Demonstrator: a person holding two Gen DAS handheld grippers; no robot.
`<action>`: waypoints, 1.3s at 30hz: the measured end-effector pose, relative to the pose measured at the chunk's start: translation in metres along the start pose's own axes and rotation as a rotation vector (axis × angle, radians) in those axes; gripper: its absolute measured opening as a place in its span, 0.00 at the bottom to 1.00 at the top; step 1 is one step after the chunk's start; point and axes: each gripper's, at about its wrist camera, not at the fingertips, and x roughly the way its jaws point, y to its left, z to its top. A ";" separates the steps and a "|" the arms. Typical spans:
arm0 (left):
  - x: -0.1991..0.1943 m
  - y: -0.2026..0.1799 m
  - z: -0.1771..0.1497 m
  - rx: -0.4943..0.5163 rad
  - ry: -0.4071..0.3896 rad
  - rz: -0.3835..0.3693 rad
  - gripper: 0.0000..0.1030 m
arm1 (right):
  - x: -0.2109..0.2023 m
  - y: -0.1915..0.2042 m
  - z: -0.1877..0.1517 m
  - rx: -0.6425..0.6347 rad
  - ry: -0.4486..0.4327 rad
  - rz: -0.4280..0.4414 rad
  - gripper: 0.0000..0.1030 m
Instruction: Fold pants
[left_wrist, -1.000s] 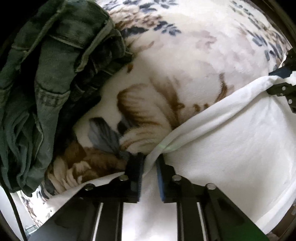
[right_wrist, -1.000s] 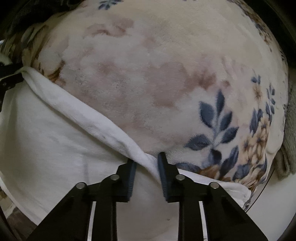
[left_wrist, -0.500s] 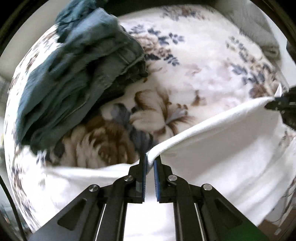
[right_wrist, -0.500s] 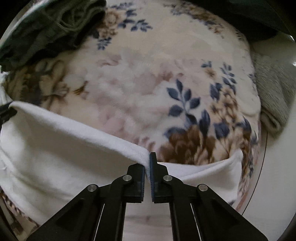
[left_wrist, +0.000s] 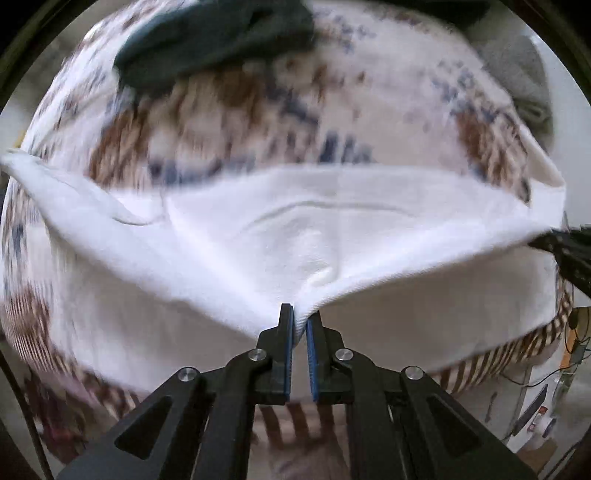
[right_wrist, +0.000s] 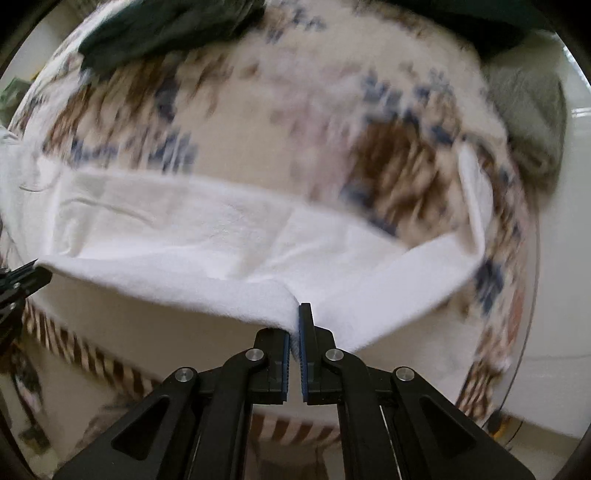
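Two grippers, both clenched on white pants. Left gripper pinches fold edge at near side; right gripper pinches same edge further right. Edge stretched taut between them, lifted off floral blanket; rest of pants drapes away toward far side, lower layer spread underneath. No containers visible. Dark garment heap at far left of blanket, grey cloth at far right, both well apart from pants. Picture blurred.

Pants lie across the blanket, with dark clothes behind them.
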 end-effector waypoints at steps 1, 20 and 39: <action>0.009 -0.001 -0.011 -0.007 0.025 0.008 0.05 | 0.007 0.003 -0.008 -0.006 0.012 0.000 0.04; 0.000 -0.027 -0.021 -0.062 0.054 0.238 0.81 | 0.015 0.016 -0.056 0.121 0.117 -0.006 0.85; 0.048 -0.090 0.049 0.116 -0.012 0.390 0.89 | 0.060 -0.119 0.015 0.554 0.057 -0.131 0.10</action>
